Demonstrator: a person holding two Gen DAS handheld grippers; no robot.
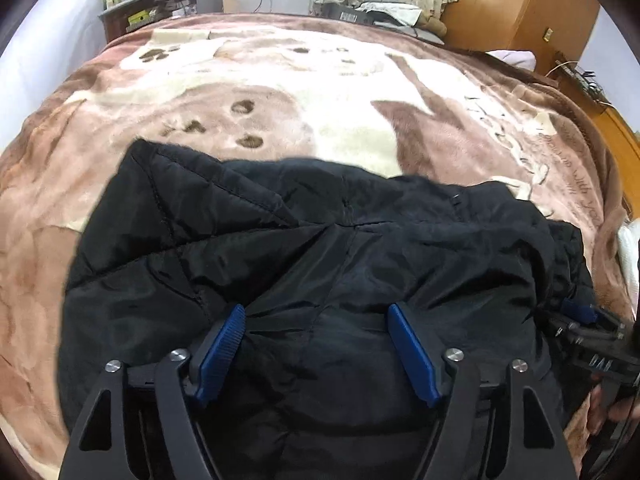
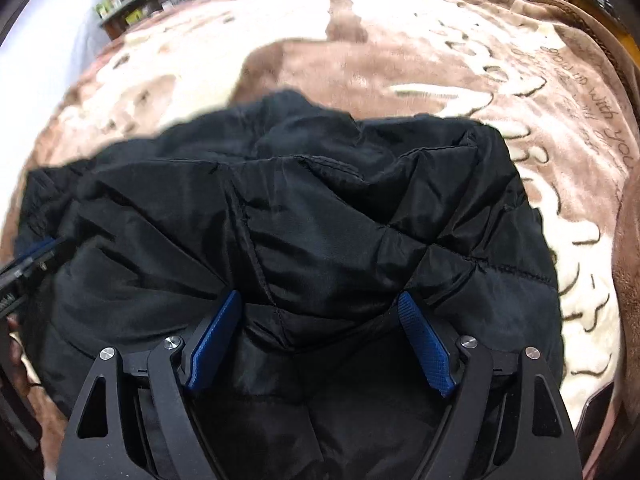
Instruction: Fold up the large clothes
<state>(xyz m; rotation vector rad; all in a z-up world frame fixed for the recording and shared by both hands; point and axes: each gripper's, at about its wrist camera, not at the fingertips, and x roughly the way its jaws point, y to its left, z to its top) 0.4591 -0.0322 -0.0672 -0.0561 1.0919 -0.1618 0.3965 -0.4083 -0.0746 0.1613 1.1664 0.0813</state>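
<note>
Both grippers point steeply down at the black jacket (image 1: pixel 312 248), which lies crumpled on the brown blanket (image 1: pixel 280 100). The left gripper (image 1: pixel 316 312) and the right gripper (image 2: pixel 322 300) have jaws spread wide, grasping nothing. Only the left view shows the wardrobe (image 1: pixel 520 4) and the shelf (image 1: pixel 160 0) clearly.

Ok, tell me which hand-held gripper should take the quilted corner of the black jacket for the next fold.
Probably the left hand-held gripper: open over the black quilted jacket, whose stitched corner lies just ahead on its side. The right hand-held gripper sits over the garment's opposite end.
</note>
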